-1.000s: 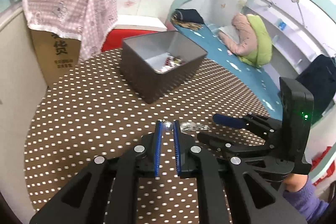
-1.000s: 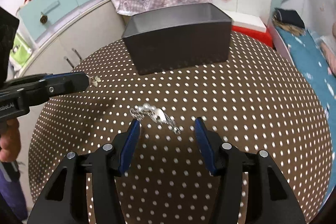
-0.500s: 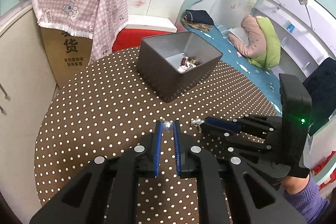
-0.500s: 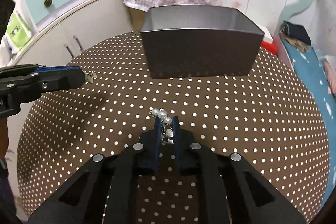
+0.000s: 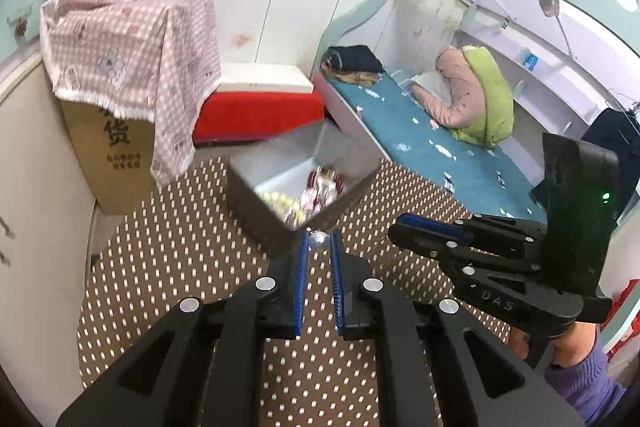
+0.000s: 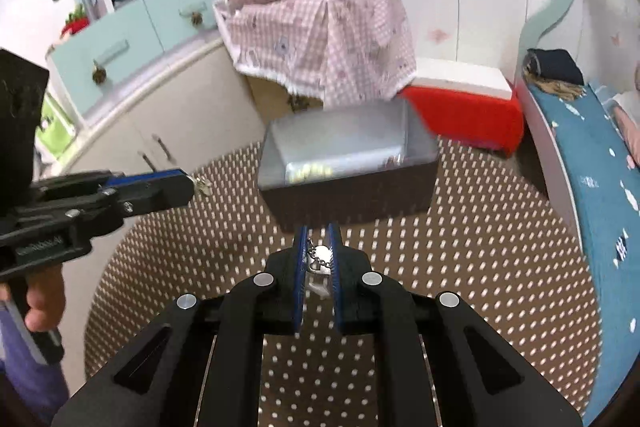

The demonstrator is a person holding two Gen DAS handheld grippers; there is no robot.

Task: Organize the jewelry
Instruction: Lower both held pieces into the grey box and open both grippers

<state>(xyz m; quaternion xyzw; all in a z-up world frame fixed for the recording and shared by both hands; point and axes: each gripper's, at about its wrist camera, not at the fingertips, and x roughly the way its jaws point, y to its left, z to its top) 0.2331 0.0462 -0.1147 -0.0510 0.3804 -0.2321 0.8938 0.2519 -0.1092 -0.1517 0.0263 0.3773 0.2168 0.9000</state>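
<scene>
Since a second ago we have lifted both grippers off the table and carried them toward the grey box [image 6: 348, 183], which now sits much nearer and larger in both views; the pearl piece that lay on the cloth is now up in our right hand's grip.

Our right gripper [image 6: 318, 259] is pressed together on the pearl and chain piece [image 6: 320, 257], which hangs between the blue pads above the polka-dot tablecloth [image 6: 480, 287], just short of the box's near wall. Our left gripper [image 5: 319, 241] pinches a small pearl earring [image 5: 319, 239] at its tips, also just before the box [image 5: 296, 195].

We judge this the carrying step: both pieces are held, neither yet dropped. Jewelry [image 5: 316, 189] already lies inside, beads and red bits, blurred. Next we need to bring each tip over the rim, above the open interior, then spread the fingers so the pieces fall in rather than on the cloth.
</scene>
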